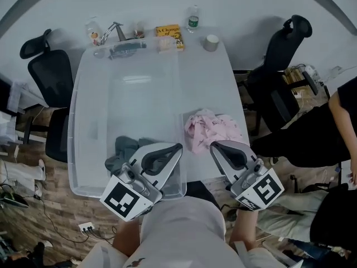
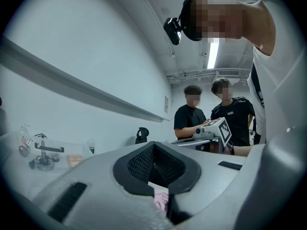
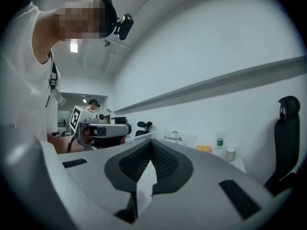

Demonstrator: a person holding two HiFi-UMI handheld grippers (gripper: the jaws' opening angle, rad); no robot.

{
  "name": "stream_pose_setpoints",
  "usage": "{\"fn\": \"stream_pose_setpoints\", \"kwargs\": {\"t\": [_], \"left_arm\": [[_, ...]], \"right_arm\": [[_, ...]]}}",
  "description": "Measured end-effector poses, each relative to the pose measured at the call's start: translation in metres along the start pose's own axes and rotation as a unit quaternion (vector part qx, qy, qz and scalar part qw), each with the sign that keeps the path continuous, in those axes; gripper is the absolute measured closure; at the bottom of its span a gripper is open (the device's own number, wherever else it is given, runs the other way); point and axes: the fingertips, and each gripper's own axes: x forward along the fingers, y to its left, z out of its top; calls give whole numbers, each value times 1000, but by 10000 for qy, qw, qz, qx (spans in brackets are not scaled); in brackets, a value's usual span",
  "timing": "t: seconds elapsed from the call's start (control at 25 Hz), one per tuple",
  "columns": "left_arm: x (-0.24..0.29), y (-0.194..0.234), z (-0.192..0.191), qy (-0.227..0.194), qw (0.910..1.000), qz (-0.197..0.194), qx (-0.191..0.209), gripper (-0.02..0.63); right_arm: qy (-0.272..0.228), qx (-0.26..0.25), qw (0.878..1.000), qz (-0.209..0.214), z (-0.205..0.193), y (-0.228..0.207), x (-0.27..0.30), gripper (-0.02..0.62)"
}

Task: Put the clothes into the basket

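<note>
A clear plastic basket (image 1: 78, 121) covers the left part of the white table. A grey garment (image 1: 125, 148) lies in its near corner. A crumpled pink garment (image 1: 209, 128) lies on the table just right of the basket. My left gripper (image 1: 177, 147) hovers over the basket's near right corner, above the grey garment, jaws together and empty. My right gripper (image 1: 213, 146) is shut and empty at the near edge of the pink garment. In the left gripper view, a bit of pink cloth (image 2: 160, 200) shows below the closed jaws (image 2: 153, 145). The right gripper view shows closed jaws (image 3: 151, 143).
At the table's far end stand a bottle (image 1: 193, 17), a yellow box (image 1: 169, 35), a cup (image 1: 211, 42) and a faucet-like stand (image 1: 111, 32). Black office chairs (image 1: 50, 77) (image 1: 279, 54) flank the table. A person (image 1: 346, 110) stands at the right.
</note>
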Motion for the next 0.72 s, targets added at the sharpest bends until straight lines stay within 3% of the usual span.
{"fn": "stream_pose_setpoints", "kwargs": {"t": [0.4, 0.72], "left_arm": [[53, -17, -17, 331, 9984, -452, 68, 600], [95, -30, -35, 653, 9943, -835, 101, 600]], "right_arm": [[114, 76, 9982, -577, -17, -42, -33, 591], [551, -10, 9930, -1043, -41, -76, -47, 589]]}}
